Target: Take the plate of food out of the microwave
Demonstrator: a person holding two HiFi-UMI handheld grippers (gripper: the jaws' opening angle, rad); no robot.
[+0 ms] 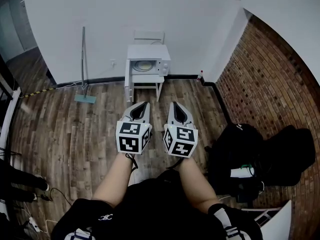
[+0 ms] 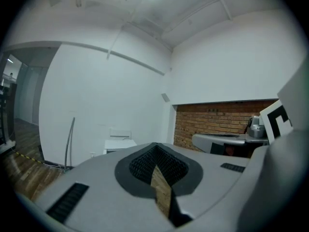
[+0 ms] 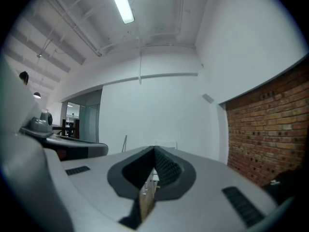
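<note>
**Both tongs shut, microwave far across the room**

Wood plank floor (image 1: 75,134), brown, streaked and slightly glossy, runs from the person to the far wall. White smooth walls (image 1: 100,24) ahead. A red brick wall (image 1: 270,79) closes the right side, with a black skirting along its foot.

A heap of black soft bags (image 1: 260,156) lies on the floor to the right of the person, near the brick. A small white surface (image 1: 145,84) on thin legs stands against the far wall. The microwave (image 1: 148,64), a white box, sits on top. Only planks lie between it and the tongs.

A long-handled floor tool (image 1: 83,66) leans at the wall left of the surface, its flat pale head on the boards. A small red-capped bottle (image 1: 200,76) stands in the corner to the right.

Left tongs (image 1: 143,104) and right tongs (image 1: 175,105) are side by side and level. They are grey and smooth with ribbed black pads. Each pair is closed at the tips with nothing held.

Plate of food: only a pale yellow disc (image 1: 143,65) shows inside the microwave front, well apart from the tongs and too small for detail.
</note>
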